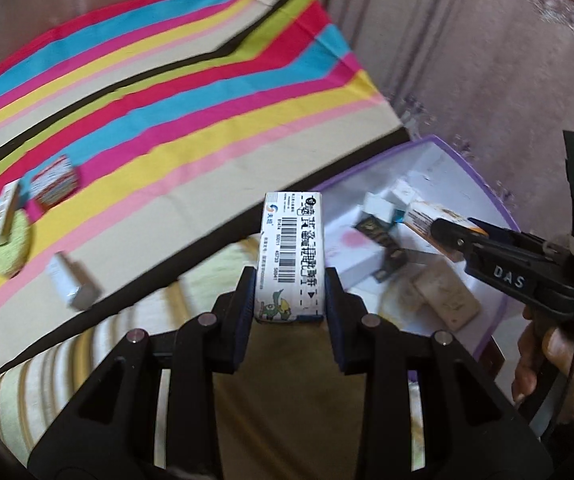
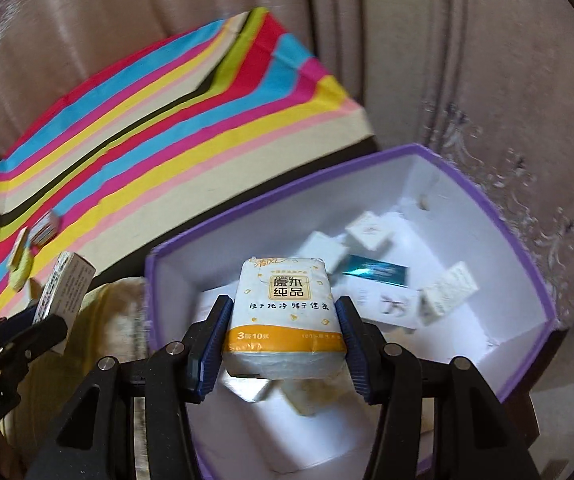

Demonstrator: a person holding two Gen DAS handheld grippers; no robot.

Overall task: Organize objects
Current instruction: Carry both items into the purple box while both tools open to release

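Fingers (image 1: 247,304) of the left gripper (image 1: 290,300) were clamped on a narrow carton (image 1: 289,256), which stood up between the blue pads with its barcode face toward the camera. That carton hung over the near edge of the striped cloth (image 1: 191,92), just left of the purple bin (image 1: 427,152). The right gripper (image 2: 285,332) was clenched on a tissue pack (image 2: 285,312), white with an orange band, its pads pressing both sides. The pack hung over the bin's open mouth, inside the purple rim as the right wrist view showed it.

In the left wrist view the right gripper reached in from the right edge over the bin, with a hand (image 1: 559,364) under its handle; in the right wrist view the left gripper entered at the lower left with the carton held up.

Within the bin lay several small white boxes (image 2: 369,230), a teal-and-white box (image 2: 379,274), a textured white pack (image 2: 449,294) and other items, jumbled and partly blurred.

On the cloth at the far left were a red-patterned box (image 1: 55,184), a white box (image 1: 5,210) leaning over a green disc (image 1: 11,248), and, nearer, a lone pale box (image 1: 71,284). A curtain (image 1: 467,48) hung behind everything.
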